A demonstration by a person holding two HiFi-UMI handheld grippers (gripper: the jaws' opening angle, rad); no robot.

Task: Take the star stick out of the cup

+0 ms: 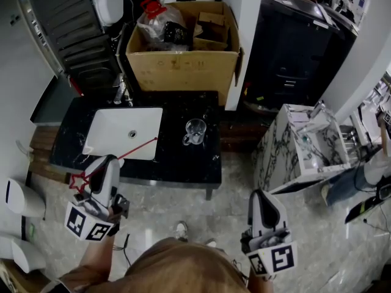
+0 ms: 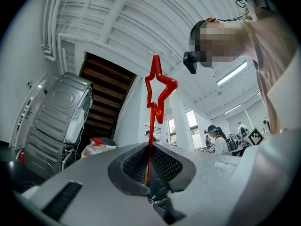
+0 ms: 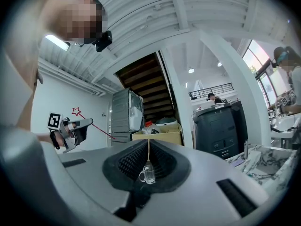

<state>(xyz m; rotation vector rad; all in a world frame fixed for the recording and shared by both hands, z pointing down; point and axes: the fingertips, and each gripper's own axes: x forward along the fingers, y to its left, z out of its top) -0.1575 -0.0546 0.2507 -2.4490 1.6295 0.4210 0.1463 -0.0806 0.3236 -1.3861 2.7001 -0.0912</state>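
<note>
My left gripper (image 1: pixel 110 162) is shut on the red star stick (image 1: pixel 125 154), held over the front edge of the white basin. The stick's star end (image 1: pixel 78 180) sticks out behind the jaws and its thin tip reaches toward the basin's right rim. In the left gripper view the star (image 2: pixel 159 91) stands up above the closed jaws. The clear glass cup (image 1: pixel 195 131) stands empty on the black counter (image 1: pixel 177 160), well to the right of the stick. My right gripper (image 1: pixel 261 195) hangs in front of the counter, shut and empty, with the cup (image 3: pixel 146 174) straight ahead of it.
A white sink basin (image 1: pixel 125 132) with a faucet (image 1: pixel 122 93) is set into the counter's left half. A cardboard box (image 1: pixel 183 60) of clutter stands behind it. A marble-patterned stand (image 1: pixel 293 157) is to the right, and white containers (image 1: pixel 21 197) are on the floor at the left.
</note>
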